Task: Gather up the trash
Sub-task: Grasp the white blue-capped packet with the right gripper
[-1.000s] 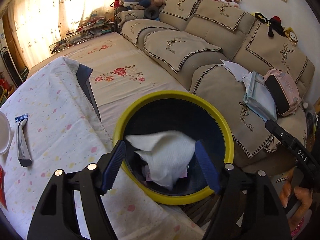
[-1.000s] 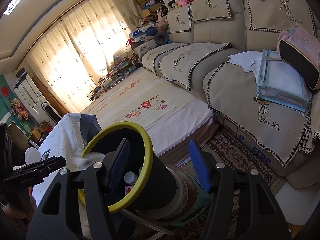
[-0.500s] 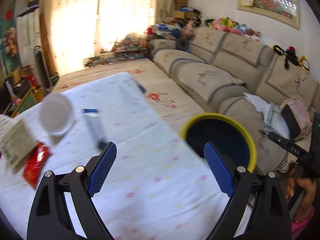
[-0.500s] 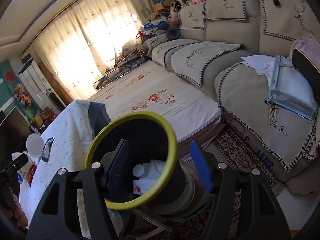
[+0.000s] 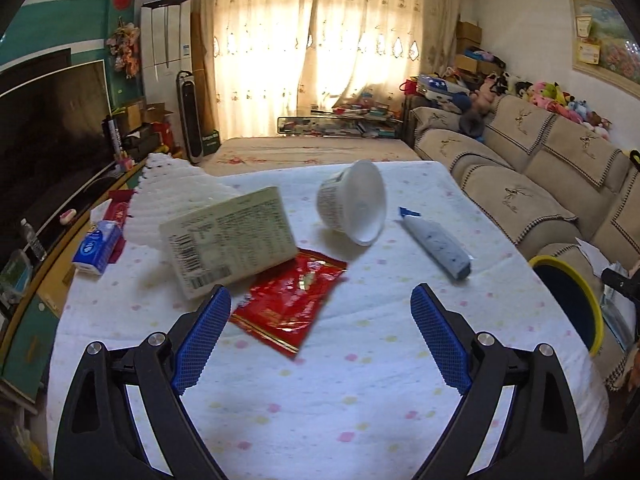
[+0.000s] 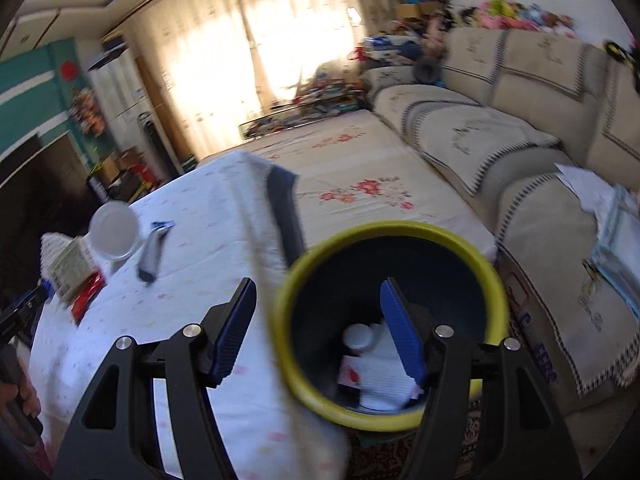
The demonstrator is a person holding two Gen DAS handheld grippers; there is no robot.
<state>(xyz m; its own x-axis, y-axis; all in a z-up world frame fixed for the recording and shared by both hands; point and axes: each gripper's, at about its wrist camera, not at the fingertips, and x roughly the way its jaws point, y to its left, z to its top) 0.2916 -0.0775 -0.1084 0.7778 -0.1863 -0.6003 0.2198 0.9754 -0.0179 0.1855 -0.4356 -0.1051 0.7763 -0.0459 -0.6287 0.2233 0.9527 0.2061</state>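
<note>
My left gripper (image 5: 320, 296) is open and empty, low over the dotted tablecloth (image 5: 320, 400). Just ahead of it lie a red wrapper (image 5: 288, 300), a printed box (image 5: 228, 244), a white cup (image 5: 354, 208) on its side and a grey-blue tube (image 5: 436, 246). The yellow-rimmed dark bin (image 5: 568, 300) stands off the table's right edge. My right gripper (image 6: 317, 286) hangs open over that bin (image 6: 392, 228), one finger outside the left rim and one over the inside, pads clear of it. A white tissue (image 6: 384, 376) and a round white lid lie in the bin.
A blue tissue pack (image 5: 98, 246), white foam netting (image 5: 176, 200) and a red packet (image 5: 118, 210) lie at the table's far left. A sofa (image 5: 520, 184) runs along the right, a TV (image 5: 48, 136) along the left. A hand (image 6: 20, 396) grips the other handle.
My left gripper let the white tissue fall into the bin, opened wider and swung left over the table's litter. My right gripper rolled and shifted until it looks down into the bin.
</note>
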